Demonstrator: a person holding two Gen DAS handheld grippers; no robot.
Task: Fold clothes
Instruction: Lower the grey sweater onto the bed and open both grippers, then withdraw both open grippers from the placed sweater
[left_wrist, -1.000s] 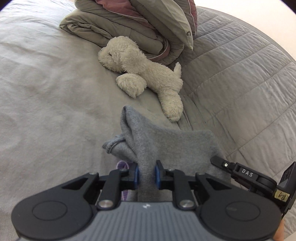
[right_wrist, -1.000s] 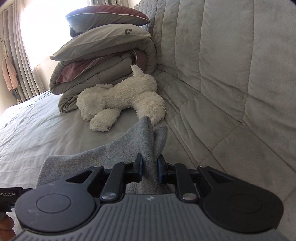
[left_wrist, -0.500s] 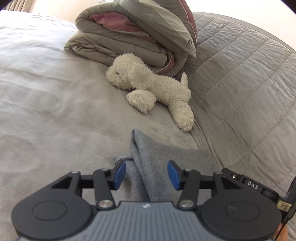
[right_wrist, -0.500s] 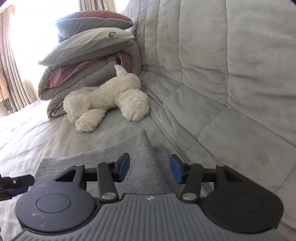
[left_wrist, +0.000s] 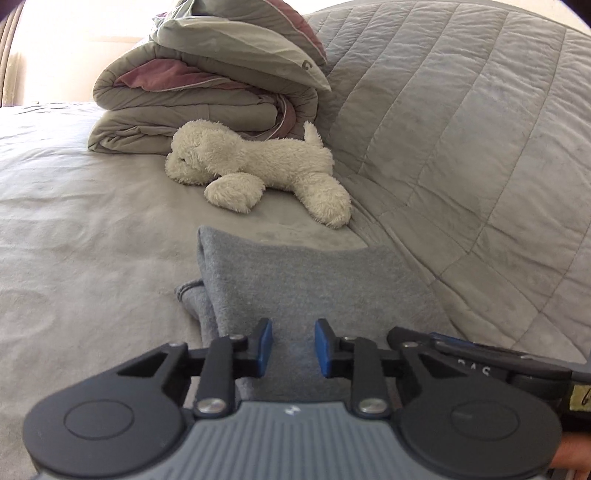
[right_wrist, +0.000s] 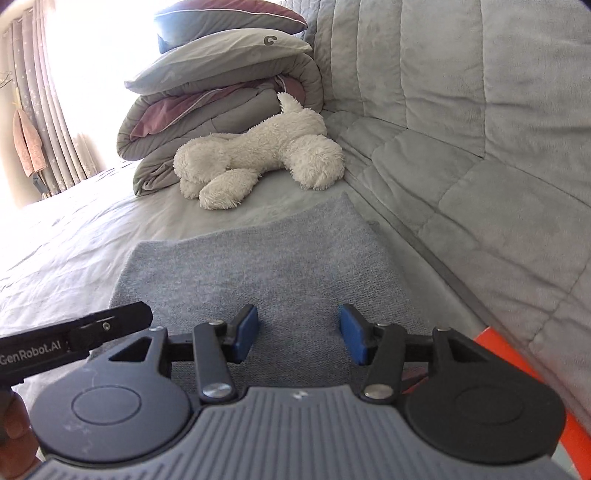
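A grey folded garment (left_wrist: 314, 280) lies flat on the grey bedsheet (left_wrist: 92, 240), close to the quilted back. My left gripper (left_wrist: 292, 347) hovers over the garment's near edge. Its blue pads (left_wrist: 264, 345) stand apart and are closing, with cloth showing below the gap and nothing pinched. In the right wrist view the same garment (right_wrist: 258, 266) spreads out in front of my right gripper (right_wrist: 299, 334), which is open and wide above it. The left gripper's body (right_wrist: 74, 339) shows at that view's left edge, and the right gripper's body (left_wrist: 480, 354) at the left view's right edge.
A white plush dog (left_wrist: 258, 166) lies just beyond the garment. Behind it sits a stack of folded duvet and pillows (left_wrist: 207, 85). A quilted padded wall (right_wrist: 461, 110) runs along the right. Curtains (right_wrist: 48, 110) hang far left. An orange edge (right_wrist: 517, 365) shows at lower right.
Both grippers let go of the grey garment, which dropped from a raised fold to lie flat. Both drew back from it. The left jaws have narrowed again since half a second ago.
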